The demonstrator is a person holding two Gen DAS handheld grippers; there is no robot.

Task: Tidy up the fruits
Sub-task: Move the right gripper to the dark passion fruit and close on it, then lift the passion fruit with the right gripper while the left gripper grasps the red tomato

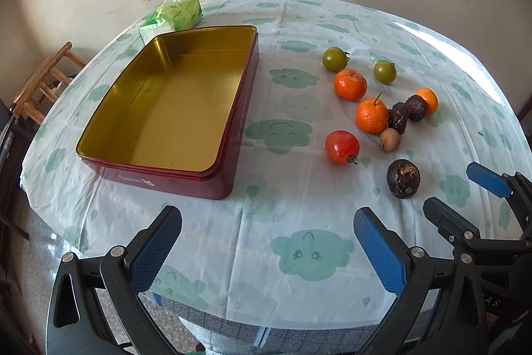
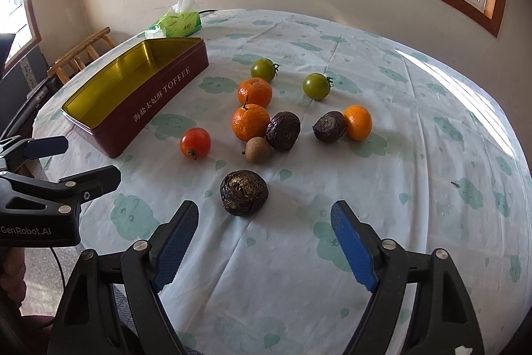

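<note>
Maroon tin (image 1: 229,135), gold inside, sits empty on the left of the table (image 1: 299,22). No fruit in it yet, so my read is the task is at its first pick.

Fruit is loose on the cloth right of the tin, apart from it: red tomato (image 2: 195,142) nearest the tin, two green tomatoes (image 2: 264,69) at the back, three tangerines (image 2: 250,121), a small brown fruit (image 2: 257,149), two wrinkled dark fruits (image 2: 283,130) mid-cluster. One more dark wrinkled fruit (image 2: 244,193) lies alone at the front.

Right gripper (image 2: 265,243): fingers spread wide, holding nothing, hovering just short of that front dark fruit and roughly lined up with it. Left gripper (image 1: 267,247): fingers also wide apart, nothing held, over bare cloth near the table edge in front of the tin.

Likely next move: right gripper goes forward and down so the pads straddle the front fruit, closes, then carries it left over the tin wall. The fruit is round and could roll off the pads, so centre it before closing. Wrinkled skin looks soft; grip lightly.
</note>
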